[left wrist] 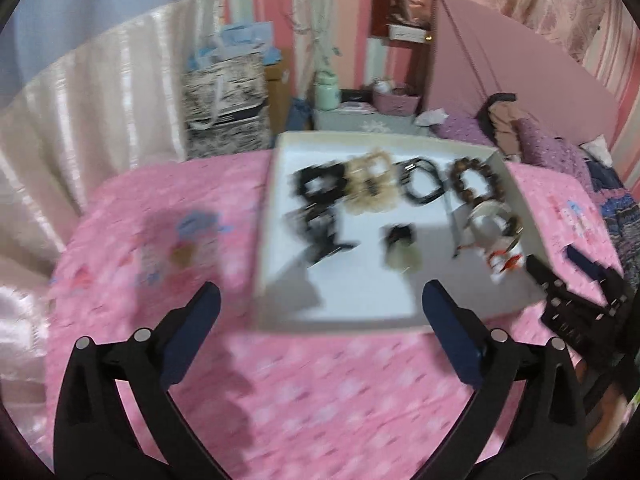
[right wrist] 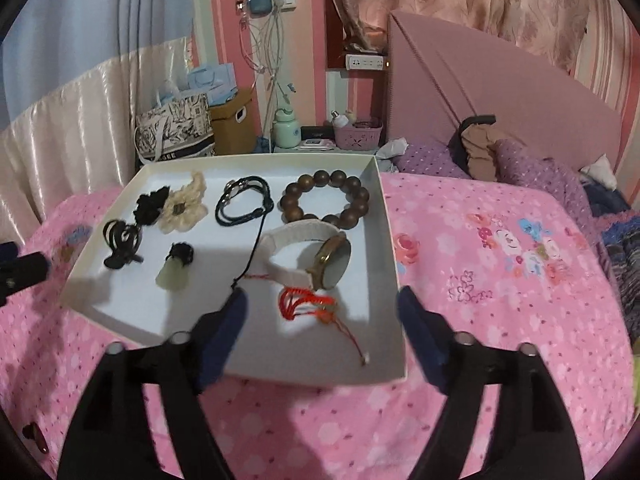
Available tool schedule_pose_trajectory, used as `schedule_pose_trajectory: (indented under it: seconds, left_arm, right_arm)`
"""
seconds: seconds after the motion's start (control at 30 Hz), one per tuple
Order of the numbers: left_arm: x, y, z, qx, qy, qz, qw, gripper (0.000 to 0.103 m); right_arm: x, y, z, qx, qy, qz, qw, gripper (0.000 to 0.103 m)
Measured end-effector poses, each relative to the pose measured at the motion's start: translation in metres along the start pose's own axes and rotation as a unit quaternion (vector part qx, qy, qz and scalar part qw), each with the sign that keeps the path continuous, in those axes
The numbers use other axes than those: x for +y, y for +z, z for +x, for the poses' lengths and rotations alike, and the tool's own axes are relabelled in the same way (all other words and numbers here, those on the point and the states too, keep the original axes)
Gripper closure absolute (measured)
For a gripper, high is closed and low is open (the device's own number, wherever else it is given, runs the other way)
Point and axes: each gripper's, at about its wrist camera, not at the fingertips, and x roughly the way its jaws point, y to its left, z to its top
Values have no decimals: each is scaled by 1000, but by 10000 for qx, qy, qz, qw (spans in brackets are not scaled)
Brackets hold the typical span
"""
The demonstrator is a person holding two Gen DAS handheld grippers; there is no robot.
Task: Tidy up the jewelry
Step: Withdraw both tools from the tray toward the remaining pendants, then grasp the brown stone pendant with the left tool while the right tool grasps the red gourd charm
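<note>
A shallow white tray [right wrist: 390, 280] lies on a pink bedspread and holds jewelry. In it are a brown bead bracelet [right wrist: 325, 199], a black cord bracelet [right wrist: 244, 200], a cream crochet flower [right wrist: 184, 208], a white-strap watch [right wrist: 320, 260], a red cord bracelet [right wrist: 306, 304] and a pale jade pendant [right wrist: 173, 276]. My right gripper [right wrist: 322, 336] hovers open over the tray's near right corner, nothing between its fingers. My left gripper [left wrist: 320, 332] is open above the bedspread at the tray's [left wrist: 276, 184] near edge, empty. The left wrist view is blurred.
A black hair clip [right wrist: 120, 246] and a black flower [right wrist: 151, 203] lie at the tray's left. The purple headboard [right wrist: 500, 92] and purple pillows [right wrist: 532, 168] stand at the right. Bags [right wrist: 176, 128] and a nightstand with a green bottle [right wrist: 286, 130] sit behind the bed.
</note>
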Motion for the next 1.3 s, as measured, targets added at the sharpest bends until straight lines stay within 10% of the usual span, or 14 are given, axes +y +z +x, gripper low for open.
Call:
schedule_pose_trajectory:
  seconds: [0.3,0.73,1.1,1.3]
  left_arm:
    - [55,-61,-41,-120,-112,-236,9996,3]
    - [60,-149,-80,-433,-317,-47,9985,3]
    - [75,-216,-73,-414,-175,-138,9989,3]
    - [92,-220,-58,-221,-358,-333,9986,3]
  right_arm:
    - [23,-27,-58,-198,-494,-471,9975,7]
    - [22,-112,-105,62,749,636,9951,4]
    - [51,-151,-105,42,-139,178,9997,4]
    - [74,-159,-101,83,52,-133,9999,4]
